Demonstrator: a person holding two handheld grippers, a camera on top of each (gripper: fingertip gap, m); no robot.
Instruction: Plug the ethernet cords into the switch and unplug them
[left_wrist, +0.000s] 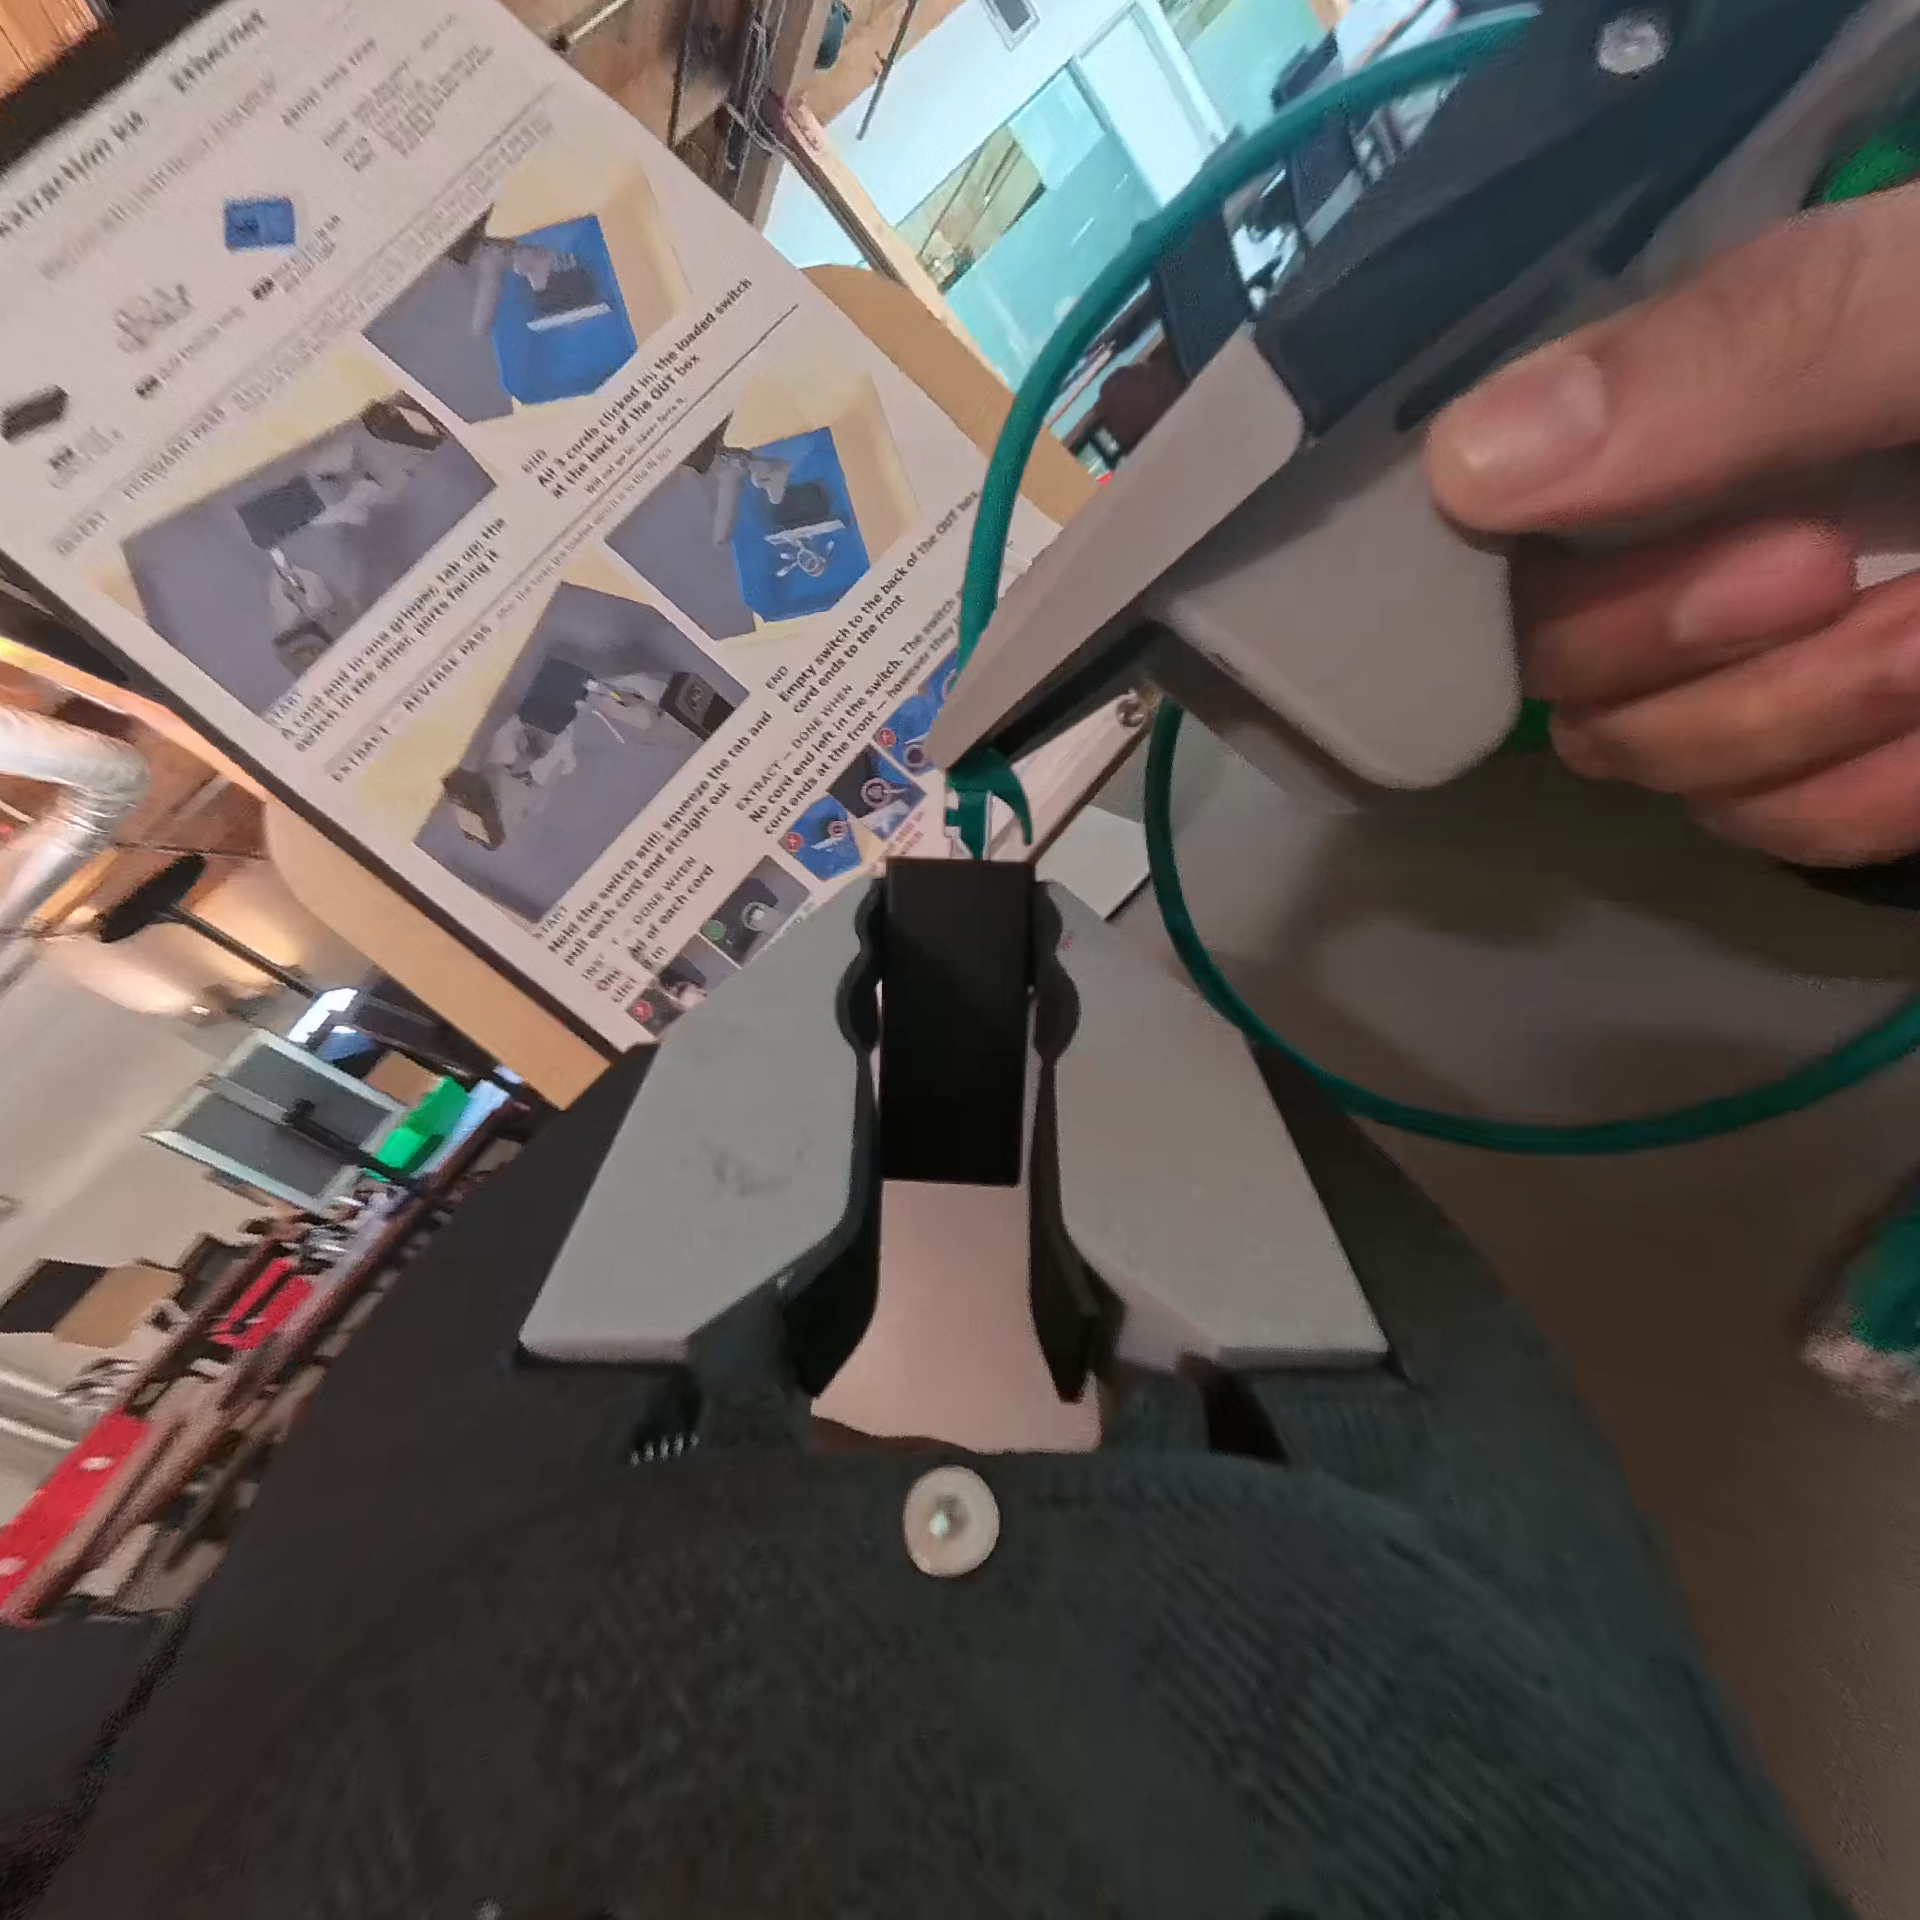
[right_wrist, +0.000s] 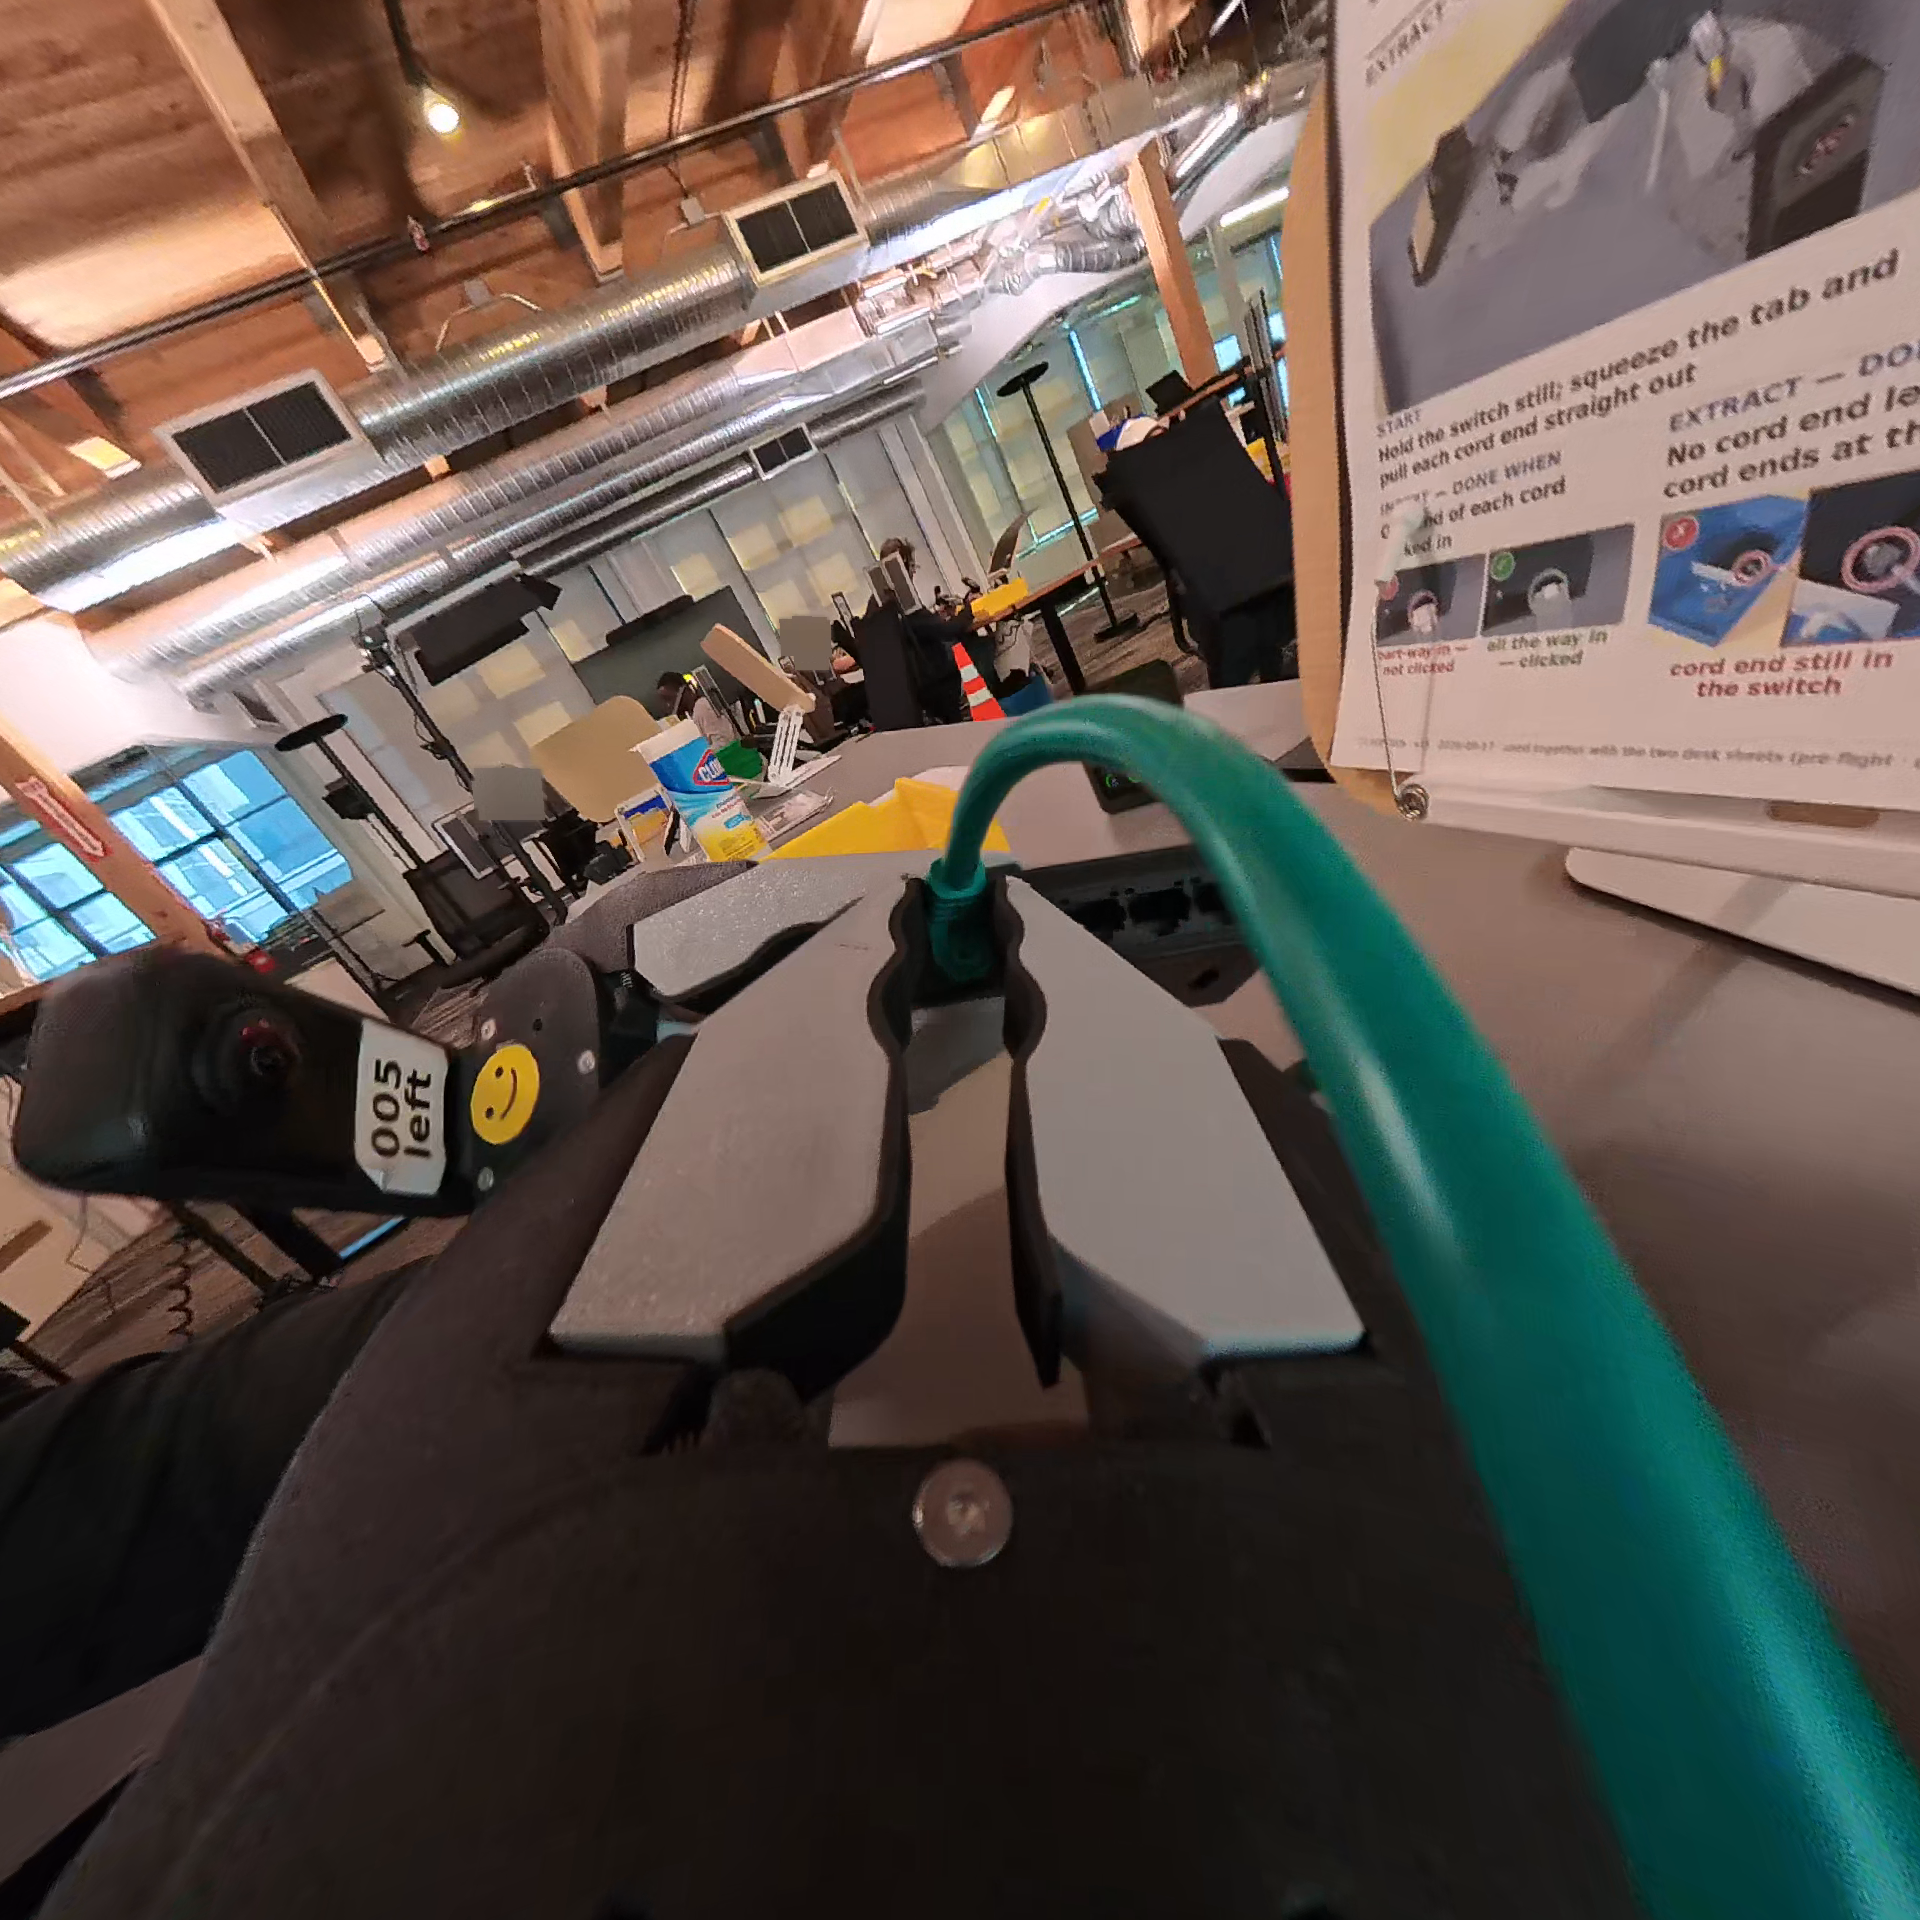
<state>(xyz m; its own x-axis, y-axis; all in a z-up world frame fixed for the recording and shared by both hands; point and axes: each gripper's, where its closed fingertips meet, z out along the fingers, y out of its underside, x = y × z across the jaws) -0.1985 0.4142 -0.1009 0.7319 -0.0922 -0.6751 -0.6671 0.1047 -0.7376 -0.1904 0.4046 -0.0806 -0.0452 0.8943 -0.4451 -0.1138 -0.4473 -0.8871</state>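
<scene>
My left gripper (left_wrist: 956, 935) is shut on the black switch (left_wrist: 951, 1039) and holds it upright between its fingers. My right gripper (right_wrist: 956, 935) is shut on the plug (right_wrist: 961, 930) of a green ethernet cord (right_wrist: 1455, 1039), which loops back over its right finger. In the left wrist view the right gripper (left_wrist: 951, 764) comes in from the upper right and holds the green plug (left_wrist: 987, 821) right at the switch's top edge. I cannot tell whether the plug is seated. In the right wrist view the switch's row of ports (right_wrist: 1153, 914) shows just beyond the plug.
A person's hand (left_wrist: 1714, 520) holds the right gripper. An instruction sheet on a cardboard board (left_wrist: 468, 416) stands on a white base (right_wrist: 1766, 914) close behind the switch. The grey table (left_wrist: 1558, 1351) lies below. A wipes canister (right_wrist: 691, 790) stands farther back. From the left gripper's tips to the white base (right_wrist: 1766, 914) is close to 25 cm.
</scene>
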